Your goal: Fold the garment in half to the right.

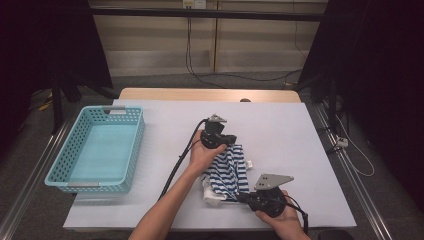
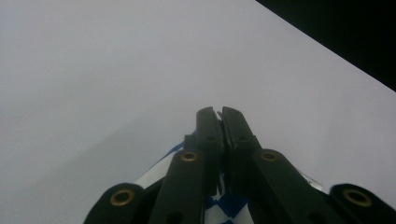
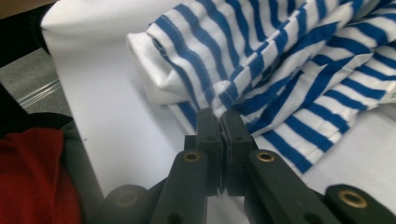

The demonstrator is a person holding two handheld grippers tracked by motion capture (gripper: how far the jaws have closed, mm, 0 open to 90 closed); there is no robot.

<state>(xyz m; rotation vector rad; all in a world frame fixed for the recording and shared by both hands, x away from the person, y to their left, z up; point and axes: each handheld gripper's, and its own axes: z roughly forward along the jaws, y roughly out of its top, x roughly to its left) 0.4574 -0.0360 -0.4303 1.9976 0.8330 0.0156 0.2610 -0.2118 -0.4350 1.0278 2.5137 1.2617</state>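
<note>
Two thin pinches are all I have on the striped shirt (image 1: 229, 172), crumpled at the near middle of the worktop (image 1: 280, 130): my left tool (image 1: 231, 140) is clamped on its far edge, my right tool (image 3: 219, 122) on a near fold. If I pull apart unevenly, one pinch could slip free, and the shirt would sag instead of spreading.

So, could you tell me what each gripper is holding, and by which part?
Both pinch the striped garment: the left gripper its far edge, the right gripper a fold at its near edge.
</note>
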